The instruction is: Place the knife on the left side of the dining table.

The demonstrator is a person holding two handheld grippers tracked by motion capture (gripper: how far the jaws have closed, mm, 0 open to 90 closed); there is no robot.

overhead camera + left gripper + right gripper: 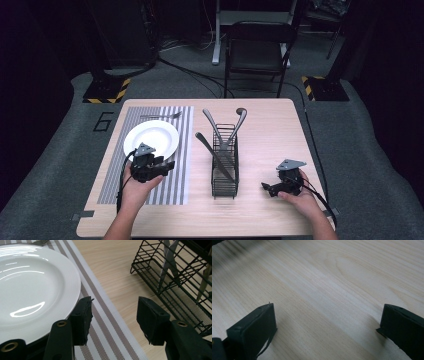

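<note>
Looks like a place setting is coming together, and it's maybe a third of the way there, going by how things are lying. The round white ceramic plate (151, 139) is already sitting on the grey-and-white striped woven placemat (175, 175), at about 9 o'clock from the middle of the table, and a silver metal fork (161, 116) is lying across the mat at 12 o'clock from the plate, just past its rim.

What's left is standing in the black wire cutlery basket (225, 175) at table centre: a long steel knife (214, 156) leaning toward 11 o'clock, plus what I'm reading as a couple of steel spoons (240, 122) poking out toward 12 and 1. So I'm guessing the knife is next.

The left gripper (167, 167) is hovering at the plate's 5 o'clock edge, over the mat, with its jaws spread apart and nothing between them. In the left gripper view they're pointing at the strip of mat between plate and basket. The right gripper (266, 188) is sitting low at 3 o'clock from the basket, also spread wide and pinching nothing, just looking at bare wood.

The surface is a pale wooden table (270, 130), square-ish with rounded corners. It's standing on grey carpet (350, 150) in a dark room. A black folding chair (257, 50) is parked at 12 o'clock beyond the table, cables are trailing over the floor, and two stand bases with yellow-black hazard tape (106, 91) are flanking the far corners.
</note>
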